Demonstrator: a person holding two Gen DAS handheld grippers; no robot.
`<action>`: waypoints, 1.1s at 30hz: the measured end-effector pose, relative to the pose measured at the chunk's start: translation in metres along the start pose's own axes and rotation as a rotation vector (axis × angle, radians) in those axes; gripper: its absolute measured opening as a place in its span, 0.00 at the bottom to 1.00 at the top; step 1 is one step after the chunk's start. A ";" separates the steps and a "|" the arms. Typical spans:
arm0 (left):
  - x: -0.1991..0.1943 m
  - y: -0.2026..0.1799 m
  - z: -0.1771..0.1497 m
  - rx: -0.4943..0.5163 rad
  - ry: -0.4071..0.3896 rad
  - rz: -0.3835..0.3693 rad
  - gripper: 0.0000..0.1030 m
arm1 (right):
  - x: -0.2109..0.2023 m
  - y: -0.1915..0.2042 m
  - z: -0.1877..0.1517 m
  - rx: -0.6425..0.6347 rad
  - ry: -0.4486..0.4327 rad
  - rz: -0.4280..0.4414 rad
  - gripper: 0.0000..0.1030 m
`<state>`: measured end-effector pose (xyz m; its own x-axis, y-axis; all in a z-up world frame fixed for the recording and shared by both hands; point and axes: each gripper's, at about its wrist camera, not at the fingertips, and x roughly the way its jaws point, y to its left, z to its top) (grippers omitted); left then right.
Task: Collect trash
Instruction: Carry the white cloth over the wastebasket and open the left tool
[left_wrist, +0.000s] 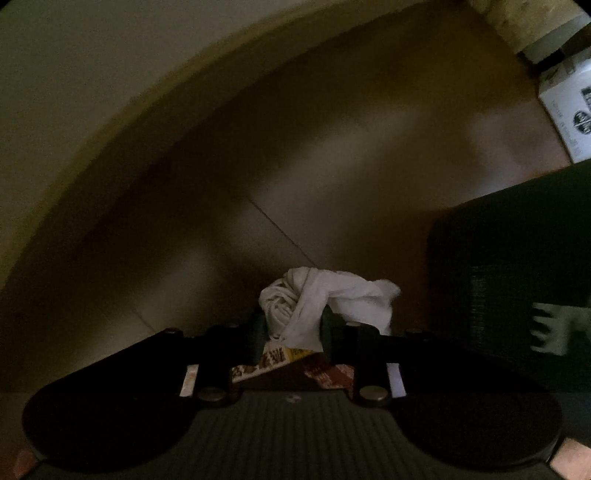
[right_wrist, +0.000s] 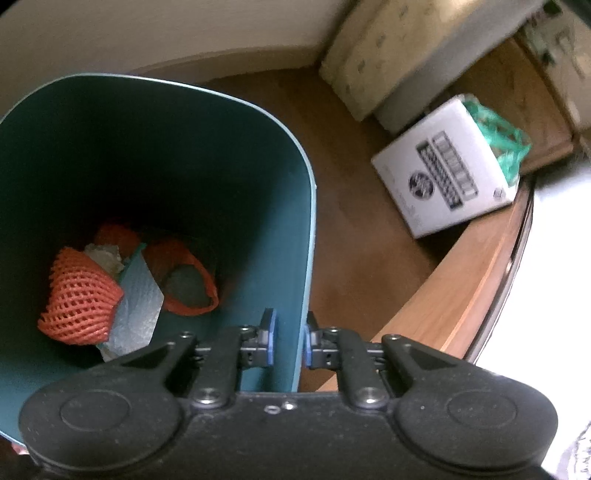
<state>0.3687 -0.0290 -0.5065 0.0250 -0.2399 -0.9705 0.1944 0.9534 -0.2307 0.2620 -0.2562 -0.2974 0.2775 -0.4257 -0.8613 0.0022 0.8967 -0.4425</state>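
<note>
Left hand-held gripper (left_wrist: 291, 332) is closed on a crumpled white tissue (left_wrist: 314, 302) above the floor, so I can carry it. Right hand-held gripper (right_wrist: 290, 341) pinches the teal bin's wall (right_wrist: 291, 258), keeping the bin steady for the drop.

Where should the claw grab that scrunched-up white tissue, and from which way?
Best guess: pinch the crumpled white tissue across its twisted middle, coming straight down from above. That bunched waist is narrow and thick, so it fits between the fingers, while the loose flap on the right would likely slip or tear. The left claw grips it just that way.
</note>
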 end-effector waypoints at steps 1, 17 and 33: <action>-0.011 0.000 -0.004 -0.004 -0.011 -0.008 0.27 | -0.005 0.003 0.001 -0.011 -0.017 -0.001 0.12; -0.214 0.003 -0.061 -0.042 -0.216 -0.052 0.27 | -0.064 0.069 0.021 -0.200 -0.205 -0.021 0.05; -0.261 -0.082 -0.061 0.179 -0.283 -0.105 0.27 | -0.070 0.081 0.033 -0.194 -0.236 0.015 0.02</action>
<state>0.2866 -0.0337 -0.2385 0.2613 -0.3997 -0.8786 0.3782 0.8799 -0.2878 0.2745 -0.1501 -0.2649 0.4916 -0.3520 -0.7965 -0.1807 0.8535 -0.4888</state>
